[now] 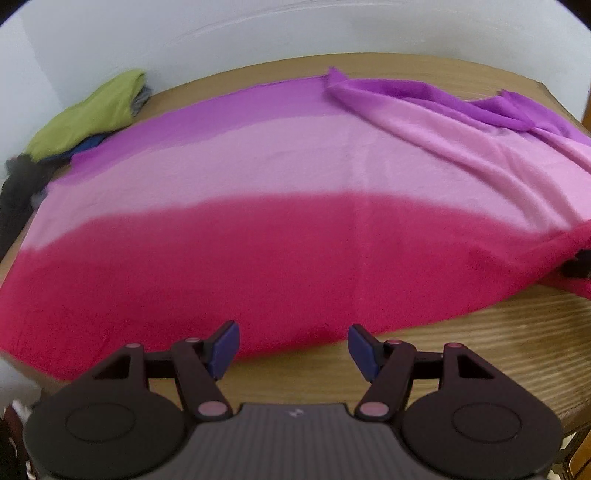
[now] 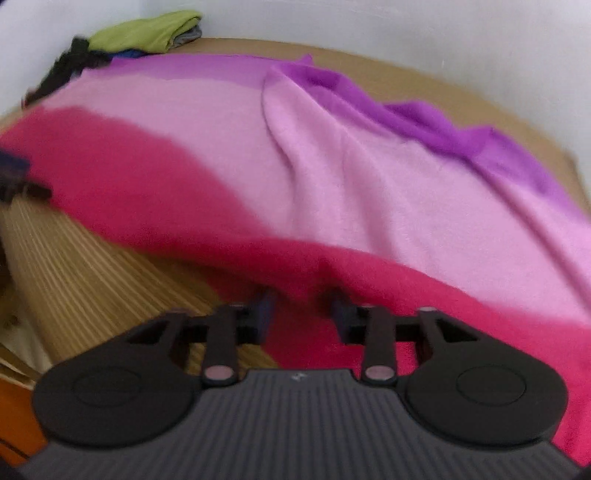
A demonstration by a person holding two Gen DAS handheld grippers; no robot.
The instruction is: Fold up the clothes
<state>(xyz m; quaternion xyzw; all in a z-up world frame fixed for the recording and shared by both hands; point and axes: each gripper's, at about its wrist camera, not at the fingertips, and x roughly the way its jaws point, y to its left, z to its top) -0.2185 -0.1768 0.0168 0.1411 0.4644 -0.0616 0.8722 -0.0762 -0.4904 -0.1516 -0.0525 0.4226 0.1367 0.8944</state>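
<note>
A large cloth (image 1: 258, 206) banded in crimson, pale pink and purple lies spread over the wooden table (image 1: 461, 354). Its right part is bunched into folds (image 1: 461, 122). My left gripper (image 1: 293, 349) is open just short of the cloth's crimson near edge, with nothing between its fingers. In the right wrist view the same cloth (image 2: 332, 177) fills the frame. My right gripper (image 2: 303, 317) is open, its fingers standing over the crimson hem, which puckers slightly just ahead of them. A dark part of the other gripper (image 2: 18, 181) shows at the cloth's left edge.
A pile of other clothes, green (image 1: 92, 110) on top with blue and black beneath, sits at the table's back left corner against a white wall (image 1: 258, 33). Bare slatted wood (image 2: 85, 258) shows in front of the cloth.
</note>
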